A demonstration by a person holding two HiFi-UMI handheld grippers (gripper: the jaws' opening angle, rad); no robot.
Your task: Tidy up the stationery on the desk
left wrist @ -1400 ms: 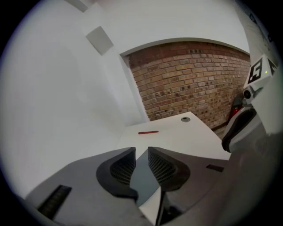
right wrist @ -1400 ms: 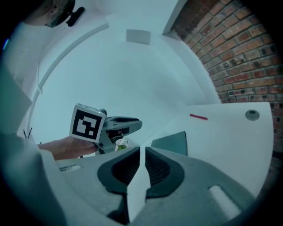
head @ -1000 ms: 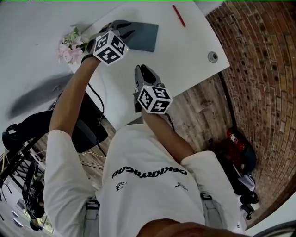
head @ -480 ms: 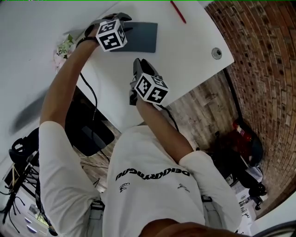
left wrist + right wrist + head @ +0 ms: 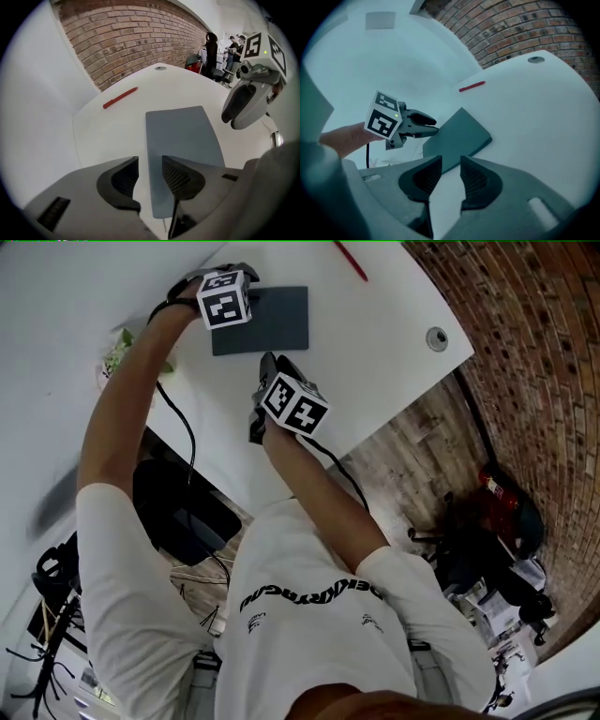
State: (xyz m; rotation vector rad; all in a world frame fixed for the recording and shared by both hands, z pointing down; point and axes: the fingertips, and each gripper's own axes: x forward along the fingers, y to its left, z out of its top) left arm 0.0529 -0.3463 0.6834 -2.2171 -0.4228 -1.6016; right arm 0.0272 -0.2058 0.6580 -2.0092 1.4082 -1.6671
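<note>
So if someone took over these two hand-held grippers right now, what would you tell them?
Left hand-held gripper: open, jaws have just been opening, nothing gripped; poised at the edge of the grey notebook.
Right hand-held gripper: open, jaws have just been opening, empty, over bare desk beside the notebook.
Things: notebook flat on the desk; red pen lies apart, further back.
Done: nothing picked up yet.
Left: probably grasp the notebook, then the pen, and tidy both.
</note>
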